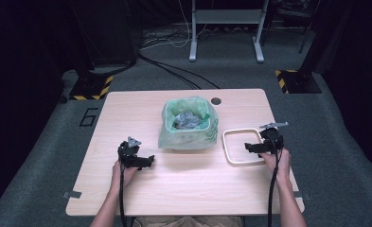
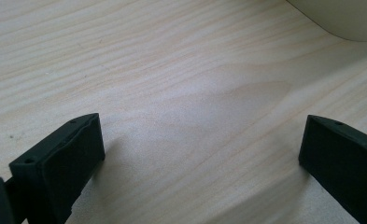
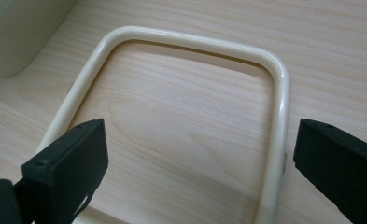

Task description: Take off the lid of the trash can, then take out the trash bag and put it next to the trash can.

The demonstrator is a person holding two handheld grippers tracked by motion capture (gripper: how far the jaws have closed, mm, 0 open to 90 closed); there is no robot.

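Note:
A small cream bin lined with a green bag (image 1: pixel 189 124) stands at the table's middle, with crumpled grey stuff inside. To its right a cream rounded-rectangle ring (image 1: pixel 243 146) lies flat on the wood. My right gripper (image 1: pixel 251 148) hovers over the ring's right side. In the right gripper view its jaws stand wide open (image 3: pixel 200 158), with the ring (image 3: pixel 190 44) below and between them and nothing gripped. My left gripper (image 1: pixel 146 161) rests low at the bin's front left. Its jaws are open (image 2: pixel 200 154) over bare wood.
The light wooden table (image 1: pixel 183 189) has a round cable hole (image 1: pixel 216 100) behind the bin. The bin's cream wall appears at the edge of both gripper views (image 2: pixel 340 18) (image 3: pixel 17 37). Beyond the table are grey carpet, floor cables and a stand's legs (image 1: pixel 226 33).

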